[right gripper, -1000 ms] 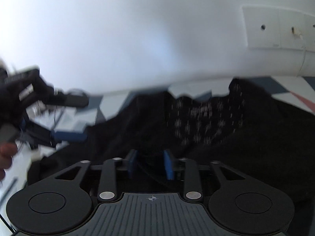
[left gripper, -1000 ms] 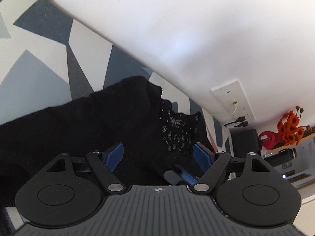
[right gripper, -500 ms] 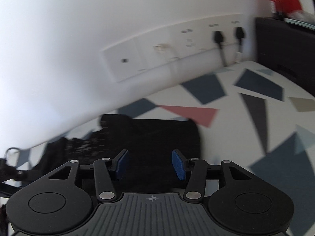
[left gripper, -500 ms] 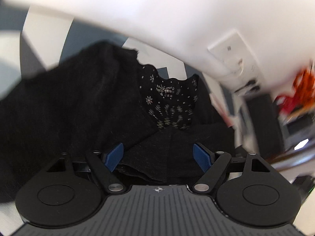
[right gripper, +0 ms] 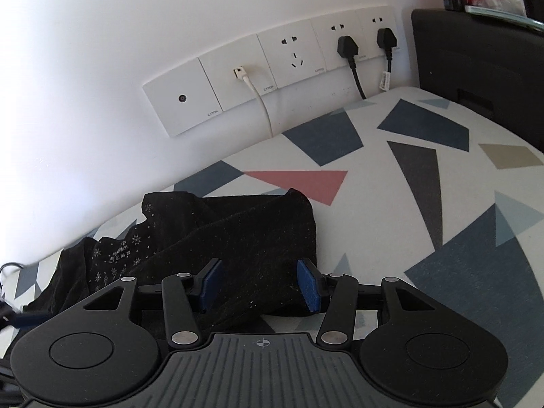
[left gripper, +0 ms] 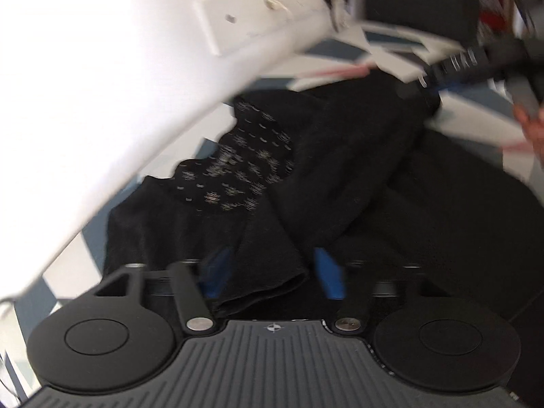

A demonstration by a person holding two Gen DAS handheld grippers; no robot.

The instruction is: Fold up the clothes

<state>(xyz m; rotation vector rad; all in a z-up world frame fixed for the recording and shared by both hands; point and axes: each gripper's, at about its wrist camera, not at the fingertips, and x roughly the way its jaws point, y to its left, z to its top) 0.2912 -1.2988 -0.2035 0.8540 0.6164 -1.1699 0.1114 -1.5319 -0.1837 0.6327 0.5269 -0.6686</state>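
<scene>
Black garment lies bunched on the geometric-patterned surface beside the white wall — sleeve folded across its body. Left gripper: blue fingers apart, a cuff fold between them. Right gripper: fingers apart, over the garment's edge.

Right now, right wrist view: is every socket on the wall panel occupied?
No: on the wall panel one socket is bare, while two black plugs sit in the sockets beside it.
</scene>
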